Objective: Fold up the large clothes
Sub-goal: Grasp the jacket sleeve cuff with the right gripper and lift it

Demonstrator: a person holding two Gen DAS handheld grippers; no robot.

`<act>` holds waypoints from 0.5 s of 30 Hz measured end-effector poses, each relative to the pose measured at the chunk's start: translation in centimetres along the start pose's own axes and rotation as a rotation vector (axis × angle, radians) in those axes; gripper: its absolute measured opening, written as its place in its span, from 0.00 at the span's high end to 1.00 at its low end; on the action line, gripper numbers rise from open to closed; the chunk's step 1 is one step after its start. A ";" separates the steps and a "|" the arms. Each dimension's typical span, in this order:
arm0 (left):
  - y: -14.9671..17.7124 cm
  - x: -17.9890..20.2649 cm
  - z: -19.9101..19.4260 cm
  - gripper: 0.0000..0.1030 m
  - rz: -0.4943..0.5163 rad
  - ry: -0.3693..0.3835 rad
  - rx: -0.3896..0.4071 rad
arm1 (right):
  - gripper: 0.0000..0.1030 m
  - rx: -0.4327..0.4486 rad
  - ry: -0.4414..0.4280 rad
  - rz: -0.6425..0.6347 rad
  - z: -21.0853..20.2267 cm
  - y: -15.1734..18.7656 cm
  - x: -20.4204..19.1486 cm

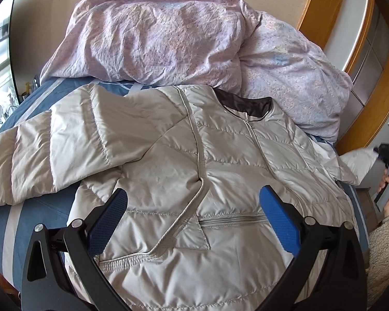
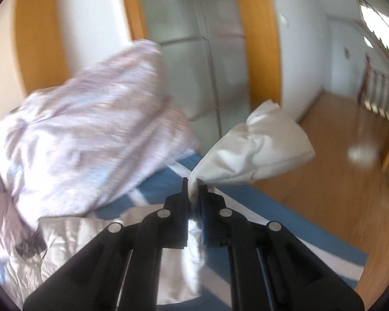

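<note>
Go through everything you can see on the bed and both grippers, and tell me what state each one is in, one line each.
jacket: spread front-up on the bed, zipped.
far sleeve: stretched out flat.
near sleeve: lifted off the bed, pinched.
duvet: crumpled in a heap behind the jacket.
left gripper: open, over the jacket.
right gripper: shut on the near sleeve.

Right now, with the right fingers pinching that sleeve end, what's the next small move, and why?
Probably carry the sleeve across over the jacket's chest. The right gripper is shut on the sleeve end, lifted off the bed, while the body lies flat, zip up. The left gripper hangs open above the hem, holding nothing, so it could pin the body first.
</note>
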State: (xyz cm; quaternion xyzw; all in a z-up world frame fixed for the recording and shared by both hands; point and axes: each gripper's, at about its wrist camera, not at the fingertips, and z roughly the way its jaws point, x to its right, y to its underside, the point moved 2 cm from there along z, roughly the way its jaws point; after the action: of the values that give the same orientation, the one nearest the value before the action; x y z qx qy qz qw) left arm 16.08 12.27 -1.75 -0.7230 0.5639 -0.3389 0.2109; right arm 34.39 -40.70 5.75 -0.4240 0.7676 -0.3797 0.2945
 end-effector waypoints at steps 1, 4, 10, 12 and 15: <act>0.0 0.0 0.0 0.01 -0.002 0.003 0.000 | 0.92 0.008 -0.022 -0.024 -0.5 0.0 -1.1; -0.5 0.1 0.1 0.01 -0.006 0.022 -0.008 | 0.92 0.019 -0.120 -0.098 -2.0 0.7 -4.6; -2.3 -0.1 1.3 0.01 -0.053 0.101 -0.029 | 0.92 0.008 -0.387 -0.330 -6.0 5.0 -14.3; -3.1 -0.6 2.4 0.01 -0.102 0.164 -0.070 | 0.92 -0.021 -0.467 -0.390 -6.8 6.9 -17.0; -4.3 -0.9 3.4 0.01 -0.156 0.227 -0.094 | 0.92 -0.100 -0.573 -0.493 -8.1 10.8 -20.9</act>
State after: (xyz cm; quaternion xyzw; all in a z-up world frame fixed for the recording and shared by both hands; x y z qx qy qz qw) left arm 21.34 14.04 -1.40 -0.7305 0.5416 -0.4072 0.0849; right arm 33.29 -15.92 3.84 -0.6988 0.5467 -0.2671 0.3760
